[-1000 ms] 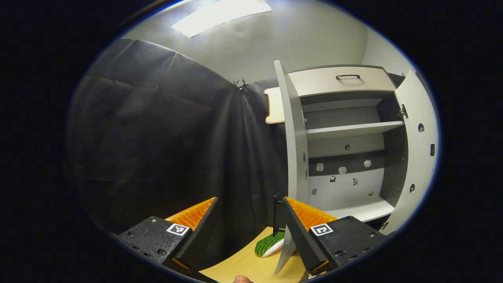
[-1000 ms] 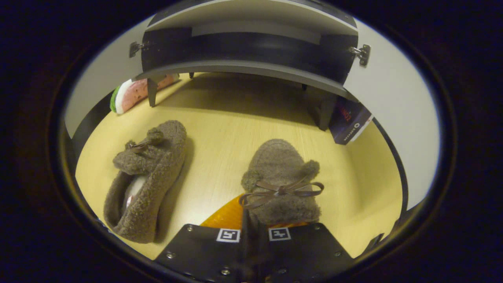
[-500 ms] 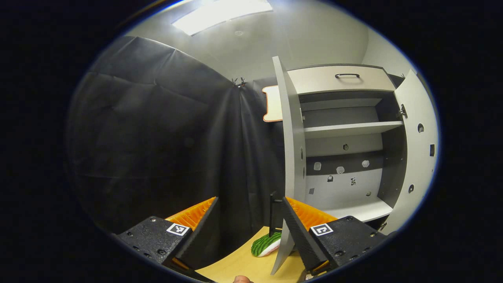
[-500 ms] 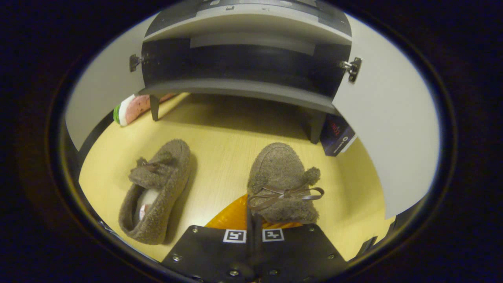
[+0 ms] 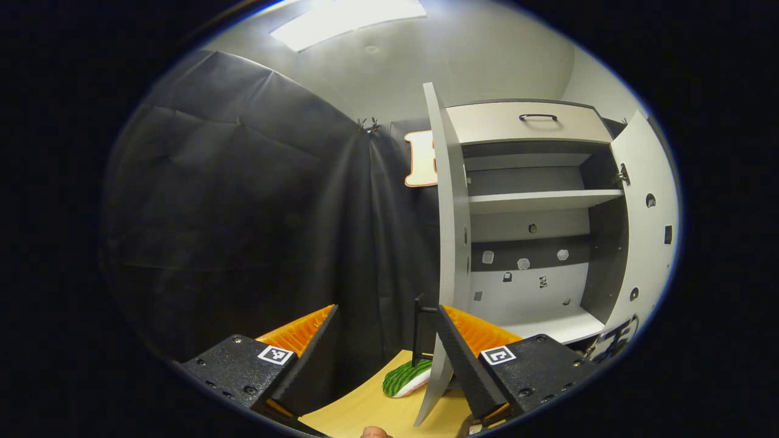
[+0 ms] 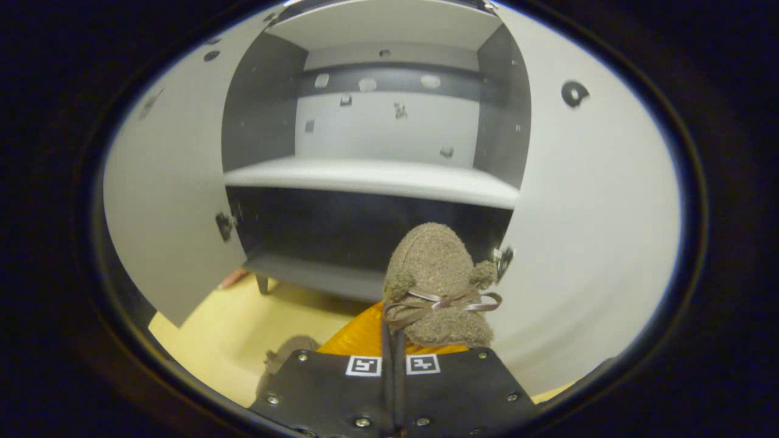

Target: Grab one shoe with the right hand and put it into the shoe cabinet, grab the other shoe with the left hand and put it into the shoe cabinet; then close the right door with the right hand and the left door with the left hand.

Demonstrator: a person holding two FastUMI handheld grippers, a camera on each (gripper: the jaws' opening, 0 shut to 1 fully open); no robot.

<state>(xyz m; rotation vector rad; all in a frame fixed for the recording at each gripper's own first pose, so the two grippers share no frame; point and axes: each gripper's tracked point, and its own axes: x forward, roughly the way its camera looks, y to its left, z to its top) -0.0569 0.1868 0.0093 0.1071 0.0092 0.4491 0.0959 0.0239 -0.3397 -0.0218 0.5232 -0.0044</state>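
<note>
Right tool (image 6: 392, 331): fingers closed on the fuzzy brown slipper w/ ribbon bow (image 6: 437, 286), held clear of the light wooden desk (image 6: 213, 340), toe pointing at the grey two-door shoe cabinet (image 6: 371, 176). Both cabinet doors open; white shelf inside bare. Second fuzzy brown slipper (image 6: 283, 356) lies on desk, just left of right tool, mostly hidden.

Left tool (image 5: 386, 356): fingers apart, holding nothing, above desk edge, left of cabinet's open left door (image 5: 447, 243). Green-and-pink watermelon-slice plush (image 5: 405, 378) lies on desk beside that door's lower edge.
</note>
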